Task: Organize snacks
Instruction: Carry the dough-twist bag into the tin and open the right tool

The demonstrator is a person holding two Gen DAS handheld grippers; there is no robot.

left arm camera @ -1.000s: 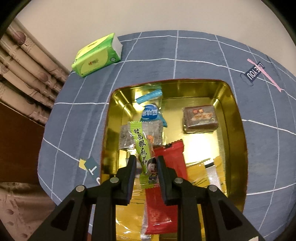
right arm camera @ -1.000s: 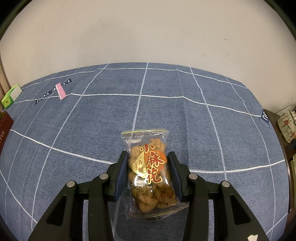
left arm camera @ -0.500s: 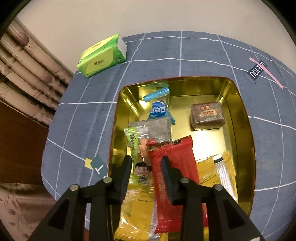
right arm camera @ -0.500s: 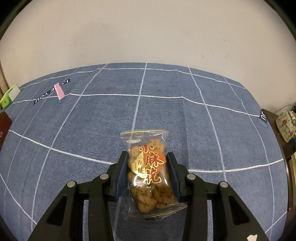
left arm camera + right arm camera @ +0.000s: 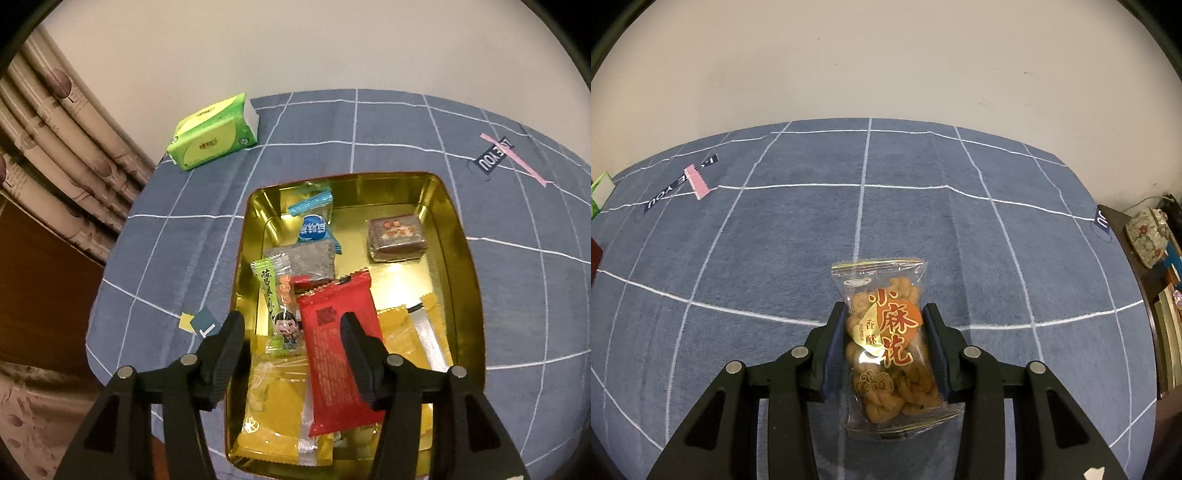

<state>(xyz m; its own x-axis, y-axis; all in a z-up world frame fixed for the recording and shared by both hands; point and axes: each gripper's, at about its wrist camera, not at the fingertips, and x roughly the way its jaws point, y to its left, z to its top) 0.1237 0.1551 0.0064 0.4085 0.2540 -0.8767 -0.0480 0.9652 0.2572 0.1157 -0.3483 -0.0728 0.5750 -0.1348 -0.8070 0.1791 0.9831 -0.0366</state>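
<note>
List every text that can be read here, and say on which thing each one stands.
"小麻花" and "香酥": the twist snack bag.
"YOU": the dark cloth tag, seen upside down.
"T": the small teal tag.
Print on the green snack packet, red packet, blue packet, brown packet and tissue pack: too blurred.

Home room — curtain (image 5: 62,147), tablecloth (image 5: 923,221), tissue pack (image 5: 212,136)

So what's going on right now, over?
Left gripper just opened over gold tin, green snack dropped in. Right gripper clamps twisted-dough snack pack. Nothing blocking.
</note>
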